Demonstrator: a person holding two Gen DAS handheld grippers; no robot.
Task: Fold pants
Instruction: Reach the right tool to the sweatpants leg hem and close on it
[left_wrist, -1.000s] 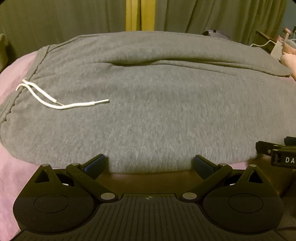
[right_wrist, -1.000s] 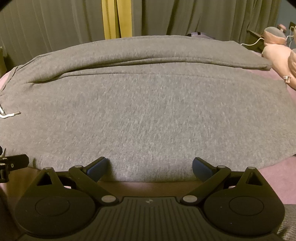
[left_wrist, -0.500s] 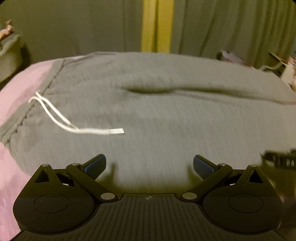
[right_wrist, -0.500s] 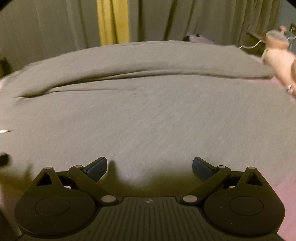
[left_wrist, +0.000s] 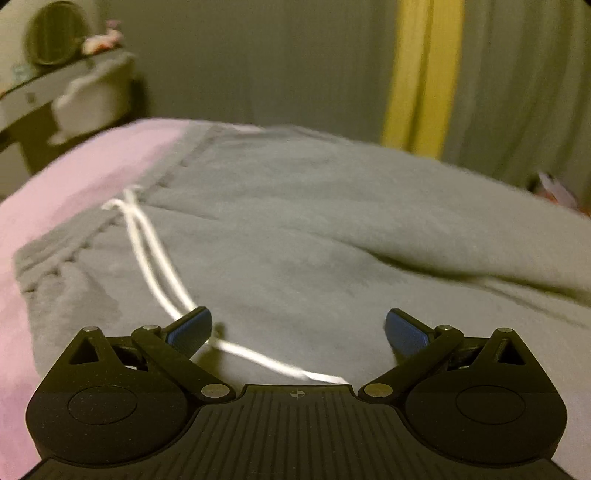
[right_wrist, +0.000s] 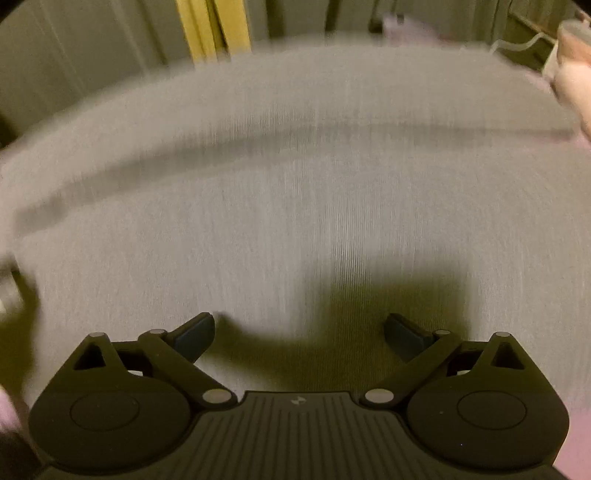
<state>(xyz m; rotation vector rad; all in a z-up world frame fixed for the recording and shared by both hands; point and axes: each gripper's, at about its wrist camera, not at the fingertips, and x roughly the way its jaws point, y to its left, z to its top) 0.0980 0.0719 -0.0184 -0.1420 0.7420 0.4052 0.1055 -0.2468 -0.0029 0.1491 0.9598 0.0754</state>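
Where your left wrist camera looks out, the left gripper (left_wrist: 298, 326) sits at the bottom centre of the frame with its blue-padded fingers (left_wrist: 190, 326) spread wide and nothing between them. It hangs low over the grey pants (left_wrist: 314, 236), which fill the middle of the frame and lie flat on a pink bedsheet (left_wrist: 85, 162) showing along the left side. You can see the waistband (left_wrist: 110, 221) running from lower left up toward the centre top, and the white drawstring (left_wrist: 155, 258) trailing down from it — it passes just beside your left finger and runs on between the two fingers toward the gripper body. A fold ridge crosses the fabric at the right. A yellow curtain strip (left_wrist: 421, 74) hangs at the upper right, and a blurred shelf (left_wrist: 55, 85) sits in the upper left.

From your right wrist camera, the right gripper (right_wrist: 299, 330) is likewise wide open and empty at the bottom centre. Grey pants (right_wrist: 295, 184) cover nearly the whole frame — heavily motion-blurred — with a long crease (right_wrist: 258, 144) arcing across the upper half. The gripper's shadow falls on the cloth just ahead of the fingers. Whether the fingertips touch the fabric, you cannot tell.
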